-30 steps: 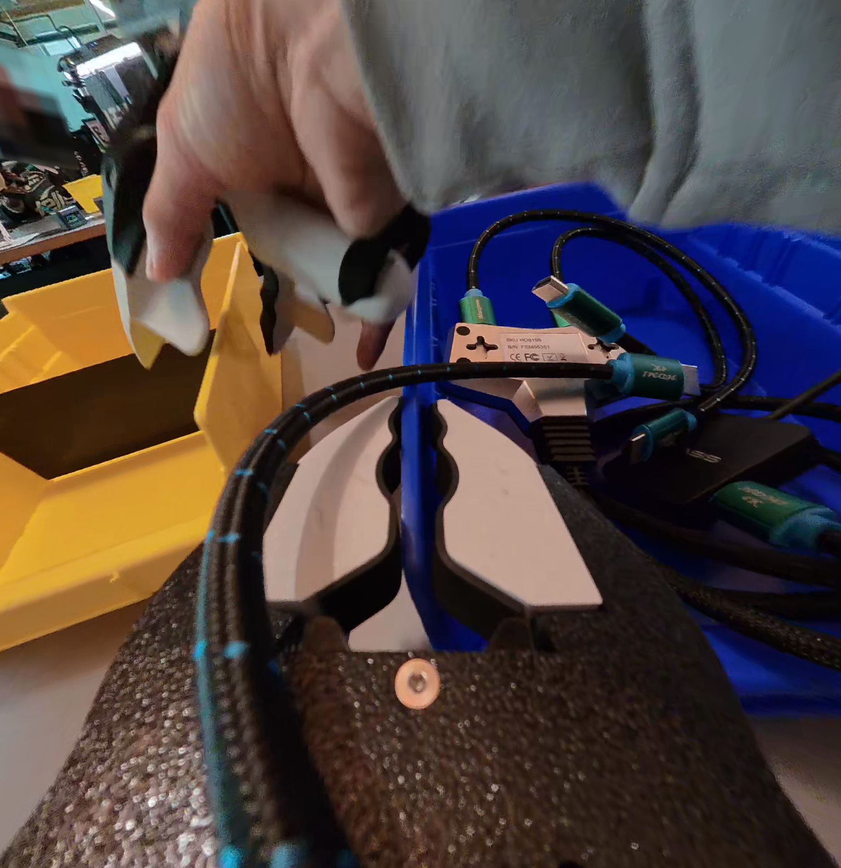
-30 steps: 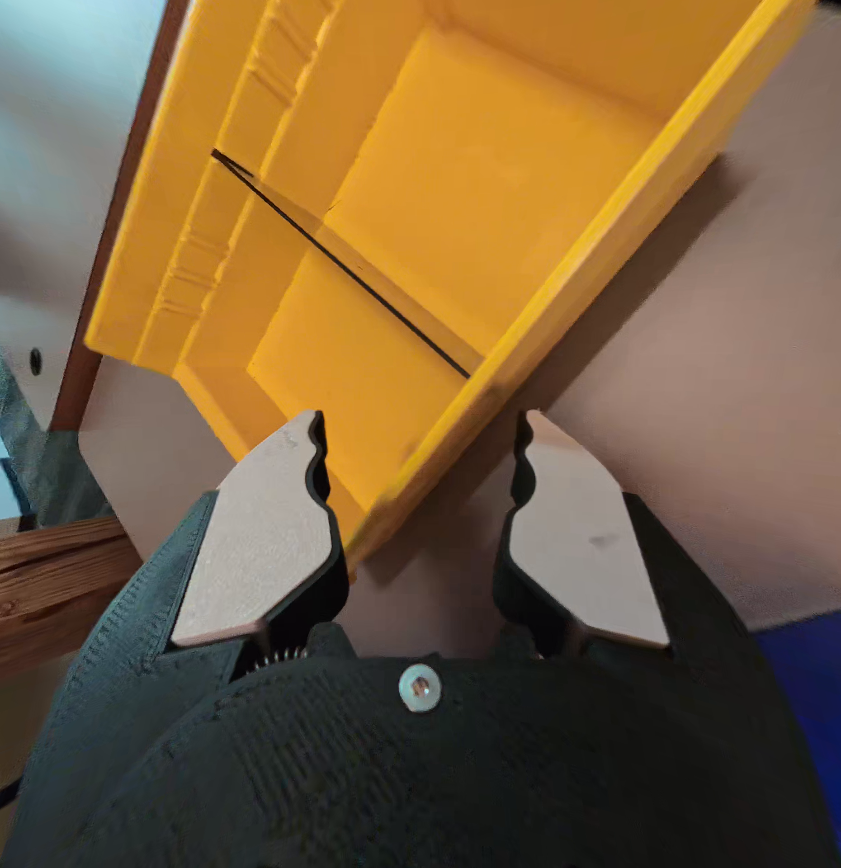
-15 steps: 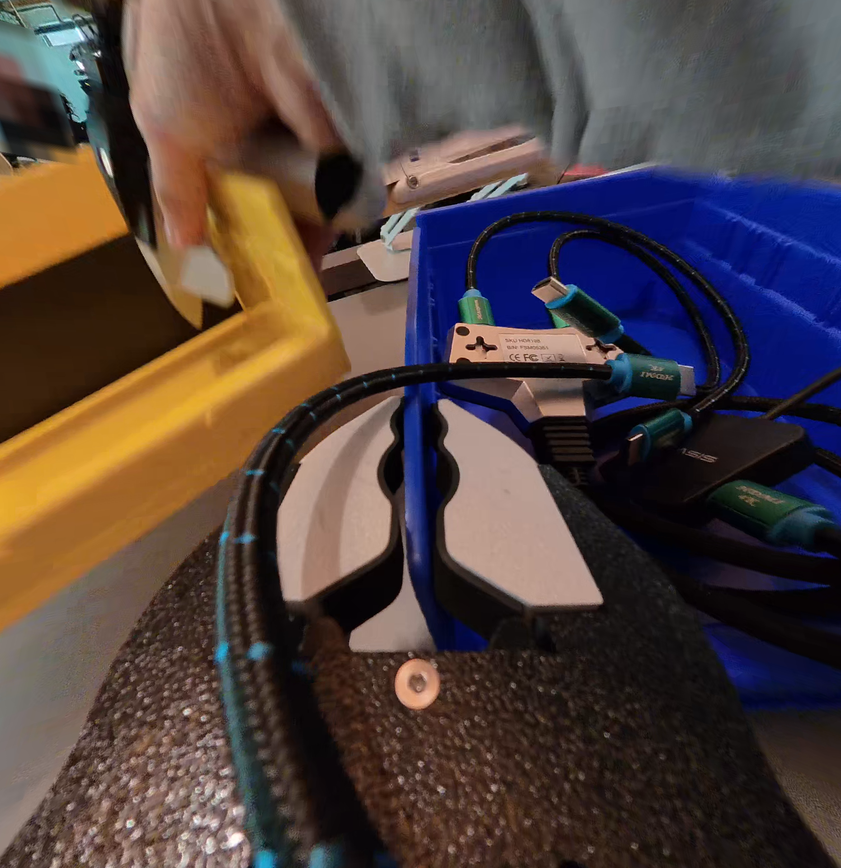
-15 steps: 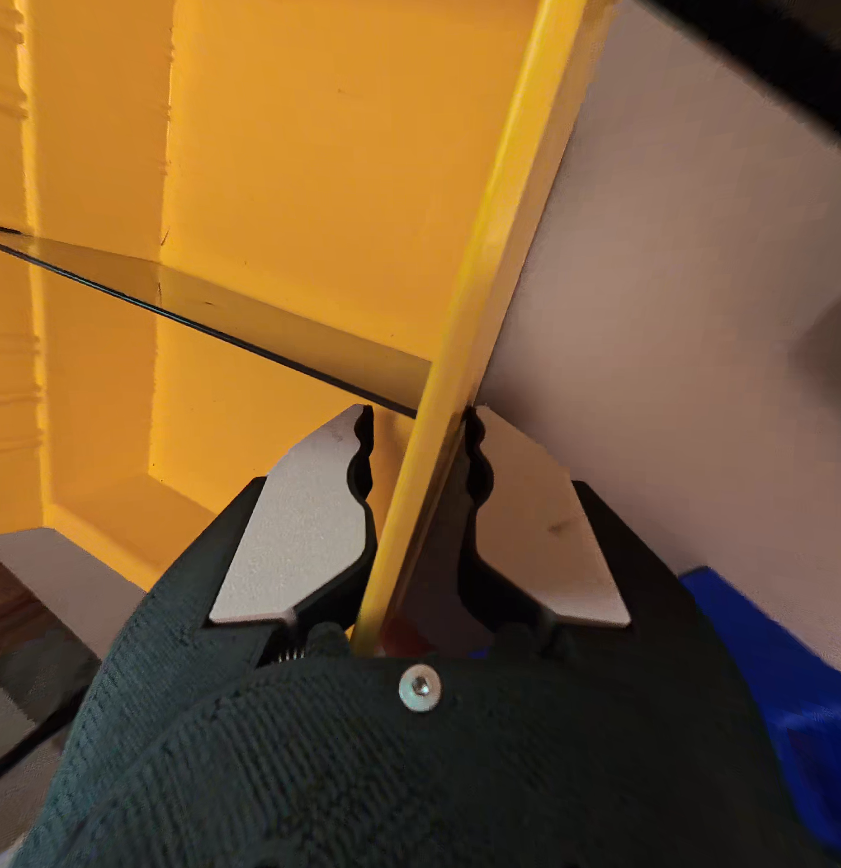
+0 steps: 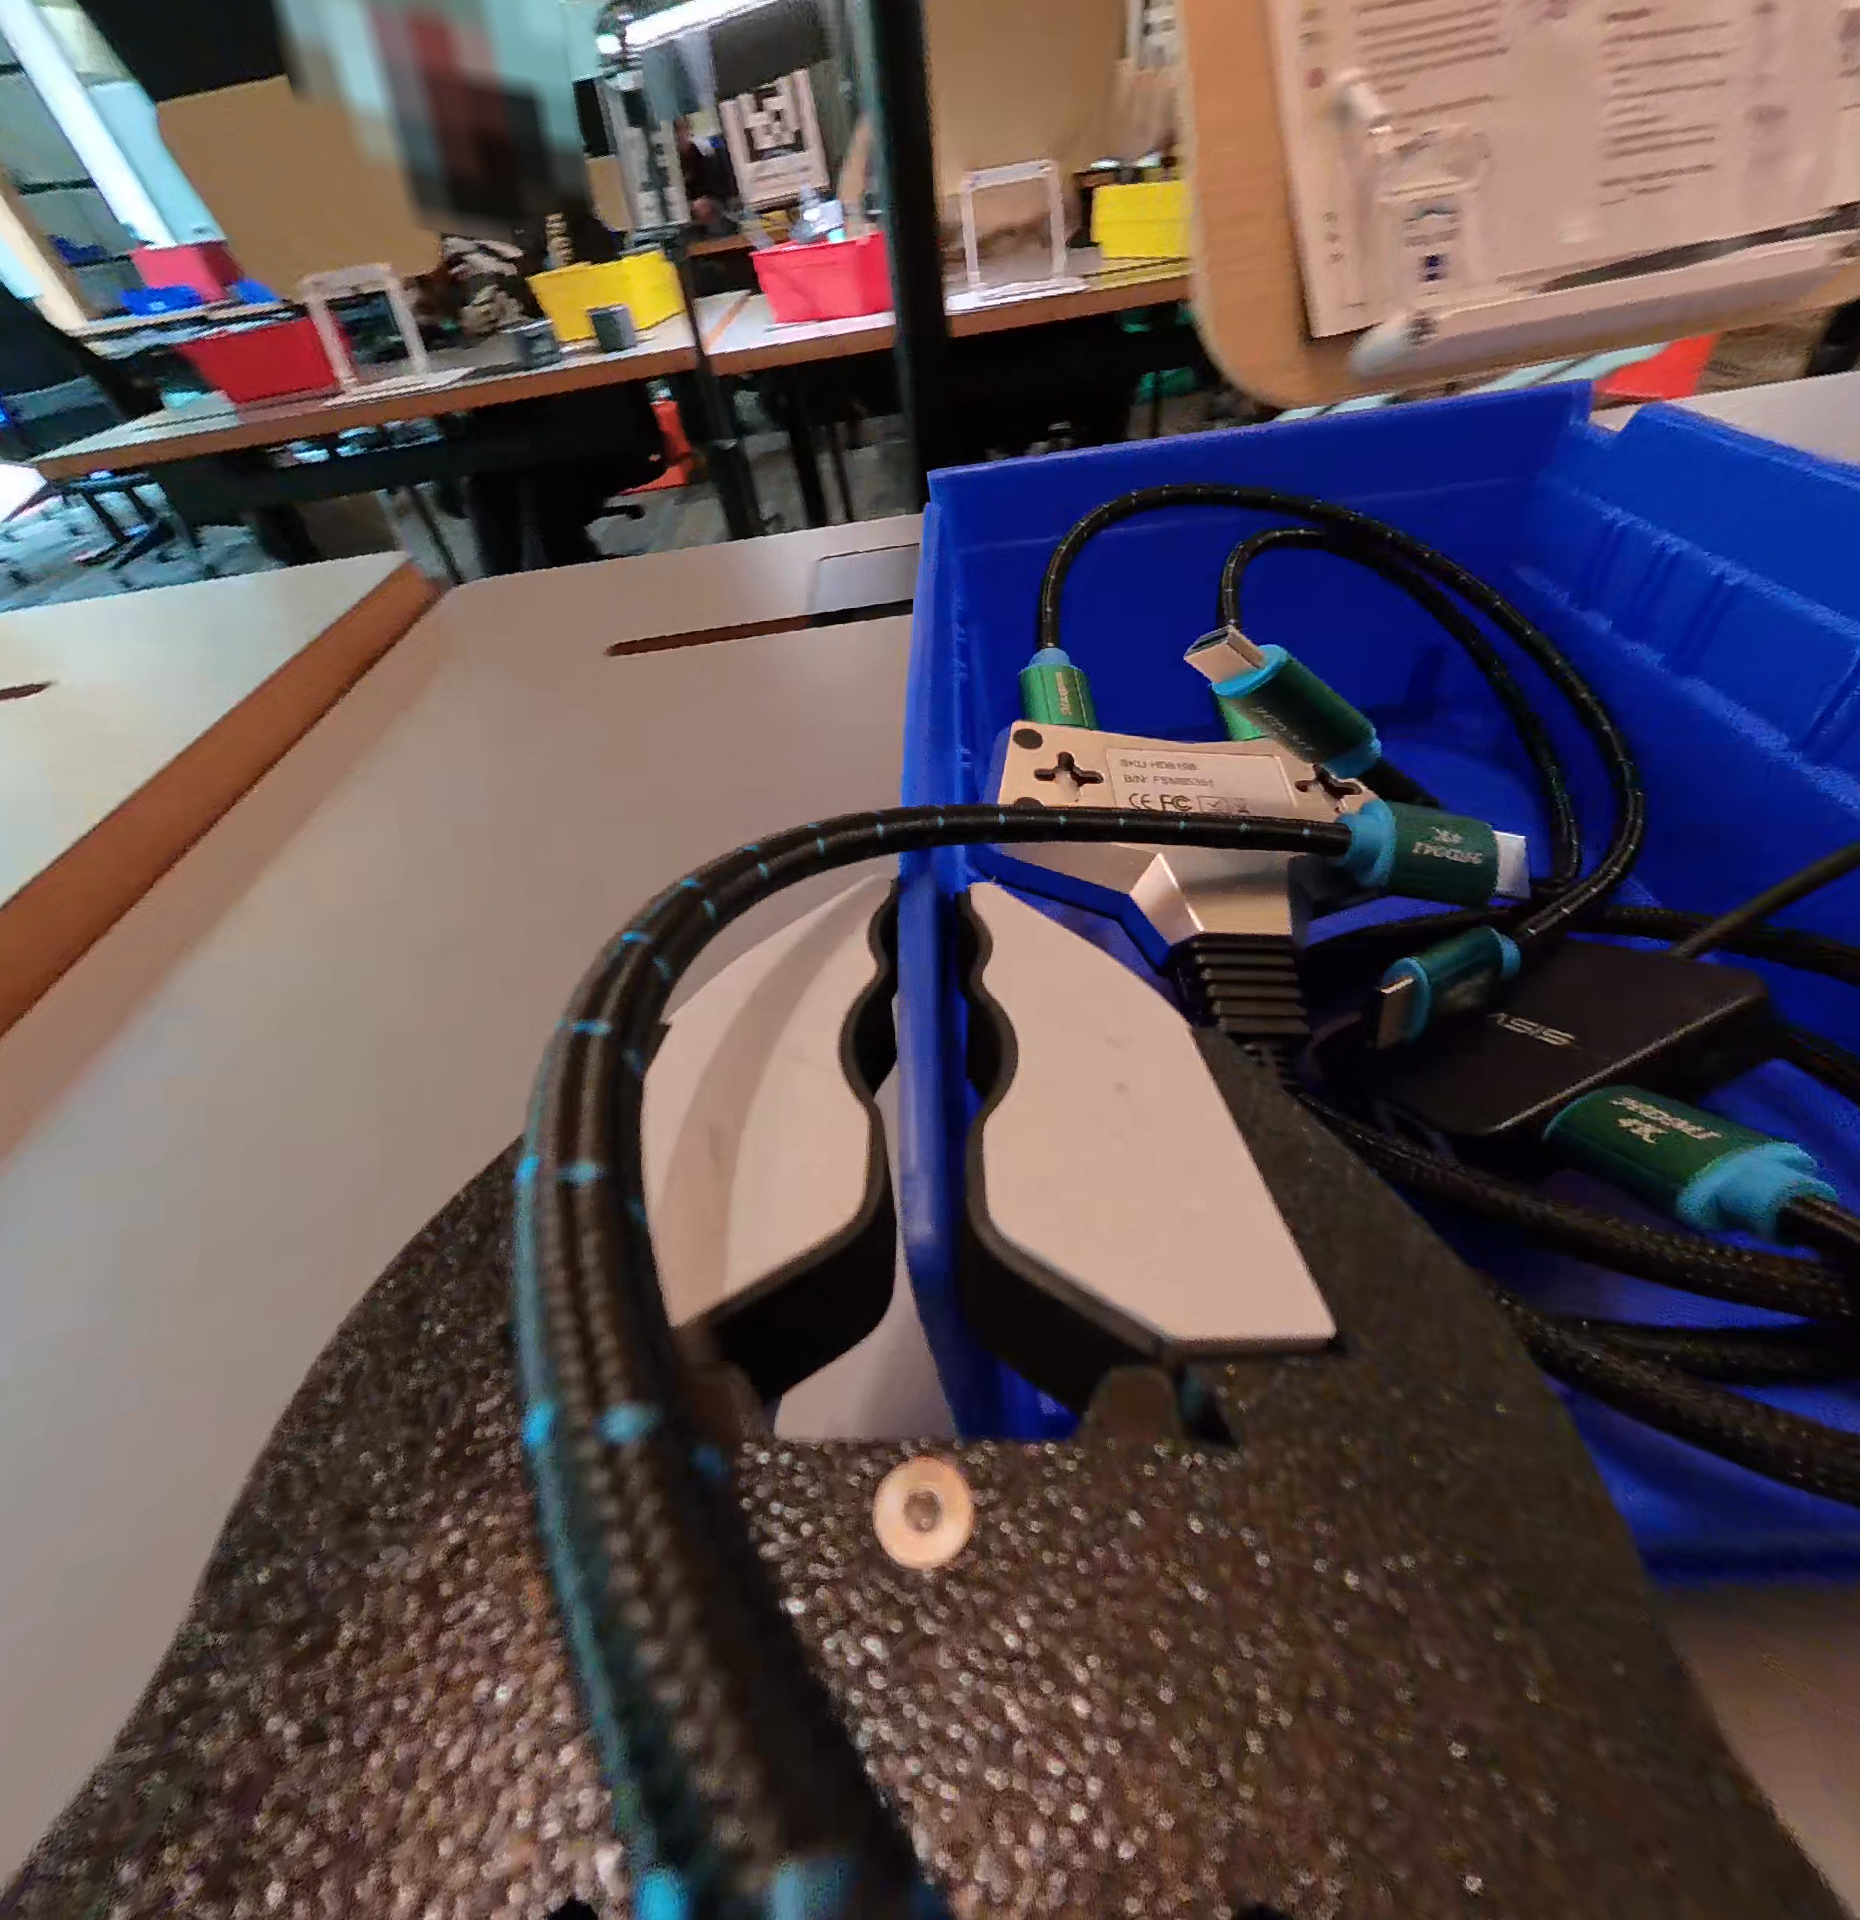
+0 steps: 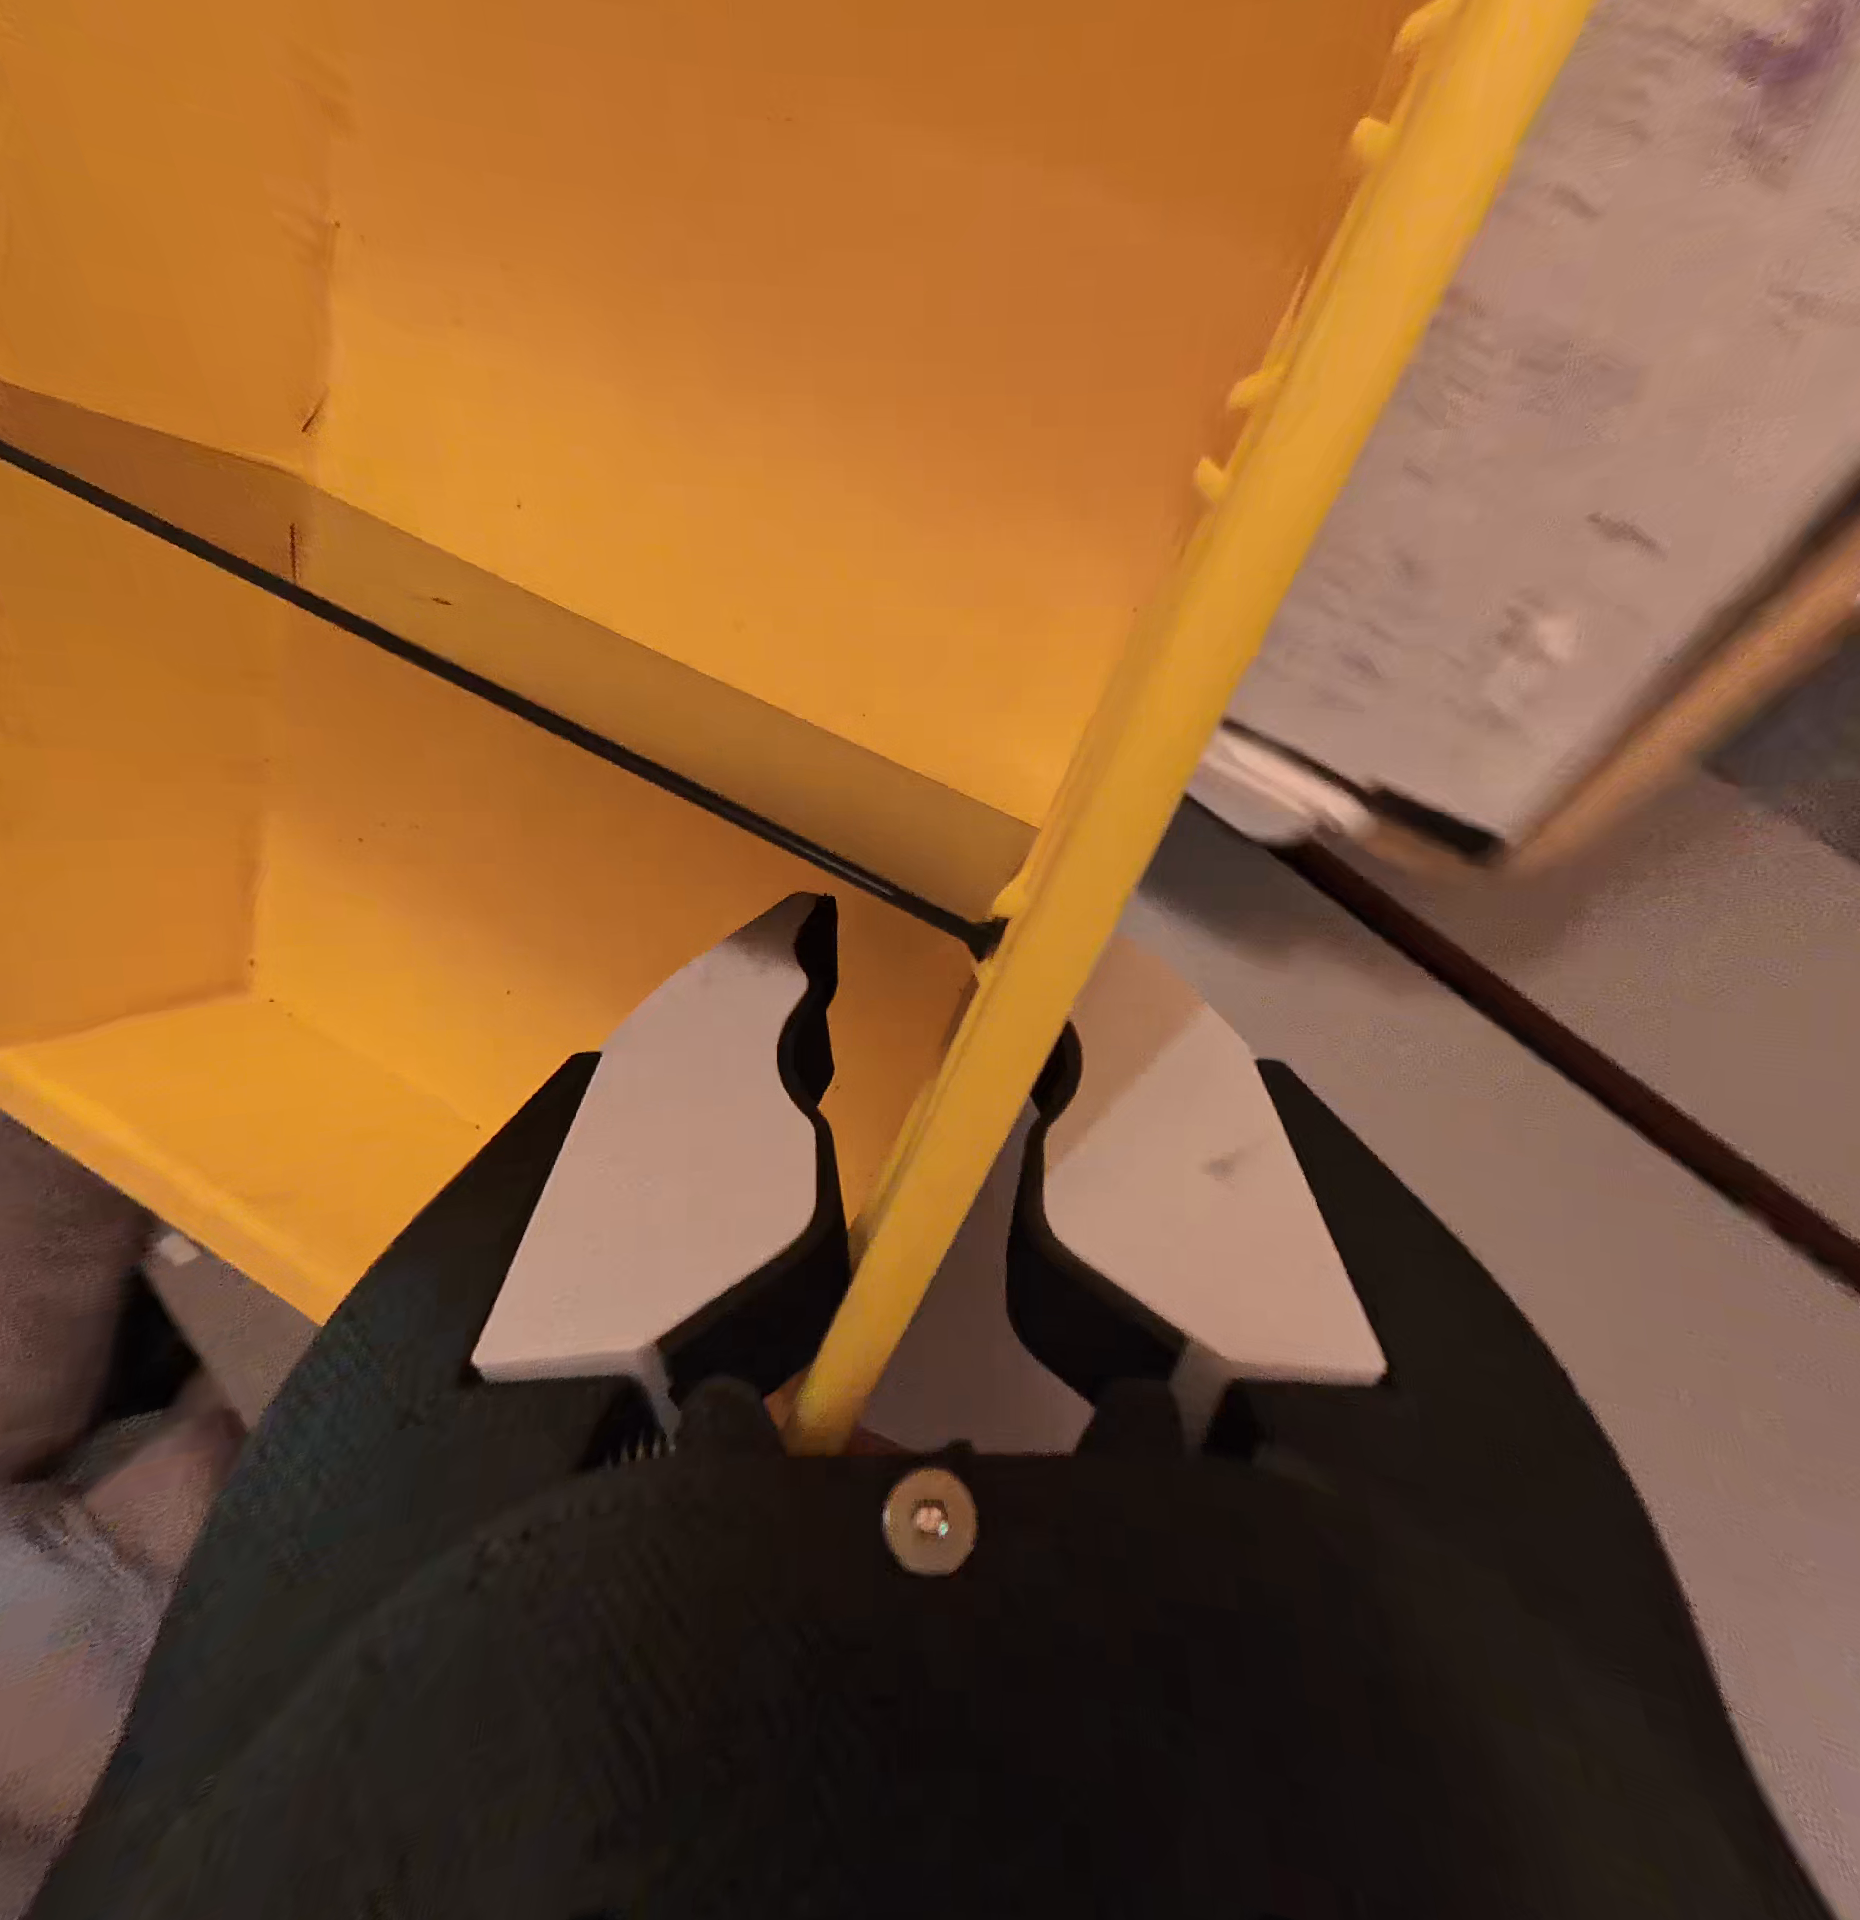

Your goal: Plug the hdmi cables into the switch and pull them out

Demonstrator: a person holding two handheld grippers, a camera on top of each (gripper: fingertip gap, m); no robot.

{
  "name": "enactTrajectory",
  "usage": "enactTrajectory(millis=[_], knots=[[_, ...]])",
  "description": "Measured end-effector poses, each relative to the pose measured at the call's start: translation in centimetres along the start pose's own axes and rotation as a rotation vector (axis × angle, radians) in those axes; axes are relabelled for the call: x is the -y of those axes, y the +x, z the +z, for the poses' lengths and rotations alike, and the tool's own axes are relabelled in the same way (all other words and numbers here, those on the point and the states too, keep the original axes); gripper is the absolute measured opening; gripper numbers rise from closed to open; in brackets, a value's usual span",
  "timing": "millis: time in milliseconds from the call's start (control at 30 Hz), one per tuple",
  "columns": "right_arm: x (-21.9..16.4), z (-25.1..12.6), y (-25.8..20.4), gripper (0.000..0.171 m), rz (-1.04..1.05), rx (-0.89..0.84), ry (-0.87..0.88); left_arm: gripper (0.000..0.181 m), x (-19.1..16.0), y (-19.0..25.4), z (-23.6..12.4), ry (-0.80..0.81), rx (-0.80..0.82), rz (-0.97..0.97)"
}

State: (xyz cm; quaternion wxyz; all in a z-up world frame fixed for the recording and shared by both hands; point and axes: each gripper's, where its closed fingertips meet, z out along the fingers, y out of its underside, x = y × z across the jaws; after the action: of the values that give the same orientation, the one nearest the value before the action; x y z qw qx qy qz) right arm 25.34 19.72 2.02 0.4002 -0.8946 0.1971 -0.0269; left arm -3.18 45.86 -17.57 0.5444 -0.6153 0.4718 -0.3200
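My left gripper (image 5: 931,925) is shut on the near-left wall of a blue bin (image 5: 1269,488) on the table. In the bin lie a silver HDMI switch (image 5: 1144,821), a black box (image 5: 1528,1039) and several black braided HDMI cables with green plugs (image 5: 1425,847). One plug sits in the switch's far side. One cable (image 5: 593,1039) loops out of the bin over my left gripper's body. My right gripper (image 6: 947,997) is shut on the side wall of a yellow bin (image 6: 1165,675) and holds it tilted. The bin has a black divider (image 6: 490,665) and nothing in it.
The beige table (image 5: 386,935) stretches left of the blue bin, with a brown edge at far left. A clipboard with papers (image 5: 1528,156) hangs above the bin's far side. Other tables with red and yellow bins stand far behind.
My right gripper closed on the yellow bin's wall and carried it away; the bin, the hand and that gripper have left the left wrist view. My left gripper stays on the blue bin.
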Motion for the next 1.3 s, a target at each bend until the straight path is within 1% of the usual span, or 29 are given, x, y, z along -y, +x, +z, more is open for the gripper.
enactTrajectory(millis=[67, 133, 200, 267, 333, 400, 433, 500, 633, 733, 833, 933, 1000, 1033, 1100, 1167, 1233, 1300], knots=[[-6.0, -3.2, 5.8, 0.034, 0.063, -0.074, -0.019, 0.008, -0.4, -2.4, -0.6, -0.007, 0.066, -0.012], [-12.8, -5.4, 10.9, 0.035, 0.165, -0.126, -0.050, 0.008, -0.8, -4.7, -1.0, -0.009, 0.125, -0.019], [-19.6, -6.7, 15.2, 0.035, 0.270, -0.169, -0.090, 0.008, -1.0, -7.1, -0.8, -0.009, 0.171, -0.028], [-25.6, -7.4, 18.6, 0.035, 0.358, -0.210, -0.125, 0.008, -1.2, -9.3, 0.1, -0.014, 0.194, -0.038], [-30.2, -7.7, 21.2, 0.035, 0.427, -0.253, -0.152, 0.008, -1.1, -11.4, 1.6, -0.022, 0.197, -0.033], [-33.3, -7.6, 23.1, 0.036, 0.495, -0.277, -0.182, 0.009, -0.9, -13.4, 3.6, -0.028, 0.182, -0.013], [-34.3, -7.5, 23.8, 0.036, 0.520, -0.282, -0.191, 0.008, -0.8, -14.3, 4.8, -0.026, 0.157, -0.010], [-35.1, -7.0, 24.9, 0.036, 0.541, -0.279, -0.187, 0.008, -0.5, -15.7, 7.2, -0.019, 0.092, -0.031], [-35.0, -5.1, 26.1, 0.035, 0.554, -0.258, -0.212, 0.009, -0.1, -17.8, 10.8, -0.049, 0.028, -0.006], [-34.8, -3.7, 26.4, 0.036, 0.565, -0.239, -0.268, 0.008, 0.0, -18.6, 12.3, -0.048, -0.004, -0.053], [-34.7, -2.5, 26.3, 0.037, 0.573, -0.216, -0.296, 0.007, 0.0, -18.8, 12.8, -0.060, -0.014, -0.090], [-34.5, -2.4, 26.4, 0.039, 0.583, -0.218, -0.272, 0.005, -0.1, -18.5, 12.8, -0.075, -0.044, -0.146], [-34.4, -2.3, 26.3, 0.043, 0.584, -0.209, -0.241, 0.010, -0.2, -18.5, 12.4, -0.116, -0.043, -0.140], [-34.4, -2.3, 26.3, 0.046, 0.583, -0.209, -0.232, 0.016, -0.2, -18.6, 12.1, -0.135, -0.034, -0.101], [-34.4, -2.9, 26.5, 0.067, 0.561, -0.241, -0.226, 0.033, 0.4, -19.0, 11.3, -0.158, 0.000, 0.007], [-33.2, -4.6, 27.2, 0.081, 0.510, -0.314, -0.169, 0.046, 0.6, -19.5, 9.9, -0.215, 0.009, 0.126], [-31.1, -7.6, 28.0, 0.095, 0.441, -0.421, -0.076, 0.059, 0.1, -20.2, 8.0, -0.300, 0.013, 0.258], [-28.7, -11.3, 28.4, 0.101, 0.371, -0.561, 0.020, 0.067, -0.7, -21.1, 5.8, -0.390, 0.001, 0.401]])
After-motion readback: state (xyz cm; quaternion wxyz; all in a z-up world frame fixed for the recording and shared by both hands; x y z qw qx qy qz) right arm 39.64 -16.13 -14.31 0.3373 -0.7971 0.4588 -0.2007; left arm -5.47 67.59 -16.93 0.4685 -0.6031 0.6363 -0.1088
